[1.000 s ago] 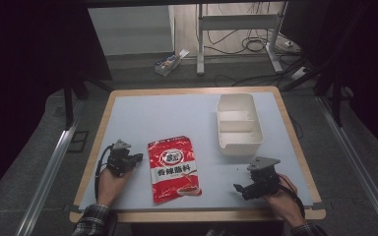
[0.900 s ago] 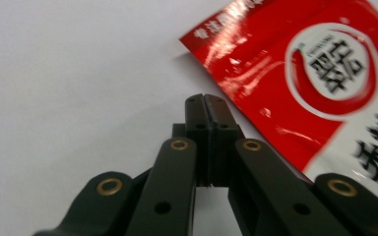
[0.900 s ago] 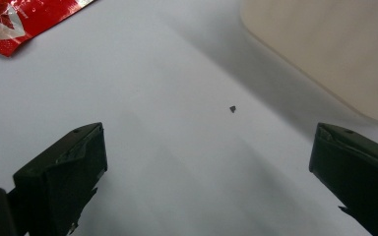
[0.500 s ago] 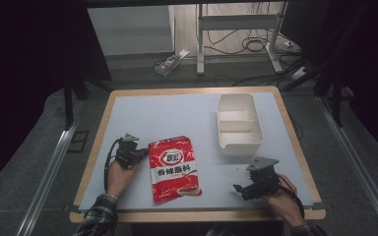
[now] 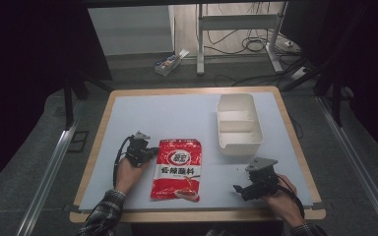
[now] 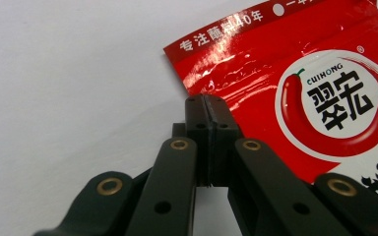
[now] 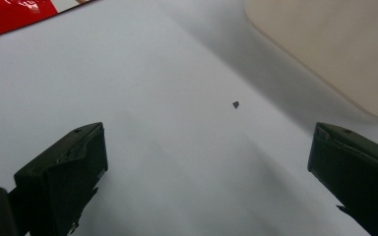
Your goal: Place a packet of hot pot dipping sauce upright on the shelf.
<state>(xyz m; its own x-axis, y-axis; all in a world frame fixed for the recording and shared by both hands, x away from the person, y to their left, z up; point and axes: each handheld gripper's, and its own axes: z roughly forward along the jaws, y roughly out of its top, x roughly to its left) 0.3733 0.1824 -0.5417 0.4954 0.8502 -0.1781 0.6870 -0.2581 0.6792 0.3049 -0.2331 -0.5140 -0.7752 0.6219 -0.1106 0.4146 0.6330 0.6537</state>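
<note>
Two hands come in over the near edge of the counter (image 5: pixel 128 110), each holding a pair of tongs. Nearest, at the right corner, the right tongs (image 5: pixel 239 189) rest low over the bare white surface, jaws pointing toward the middle. In the right gripper view those jaws stand wide apart with nothing between them, released; a tiny dark speck (image 7: pixel 236 104) lies on the surface ahead of them, and the rounded cream wall of the container (image 7: pixel 334 54) shows at the upper right.

Slightly farther in, on the left side, the left tongs (image 5: pixel 153 151) point sideways at the red seasoning packet (image 5: pixel 178 169). In the left gripper view the two jaws are clenched flat against each other, and their tips sit right at the left edge of the packet (image 6: pixel 295 78), near its upper corner, close to the crimped seal. Whether a sliver of the packet's edge is caught between the tips I cannot tell; the jaws look pressed together on themselves. A cable trails back from the left tongs along the wrist, above a plaid sleeve (image 5: pixel 103 216).

That packet lies flat, near the front middle of the counter, between the two hands, its printed face up.

Farther back, toward the right, the cream container (image 5: pixel 238 125) stands apart from the packet, with a divider across it making two compartments.
</note>
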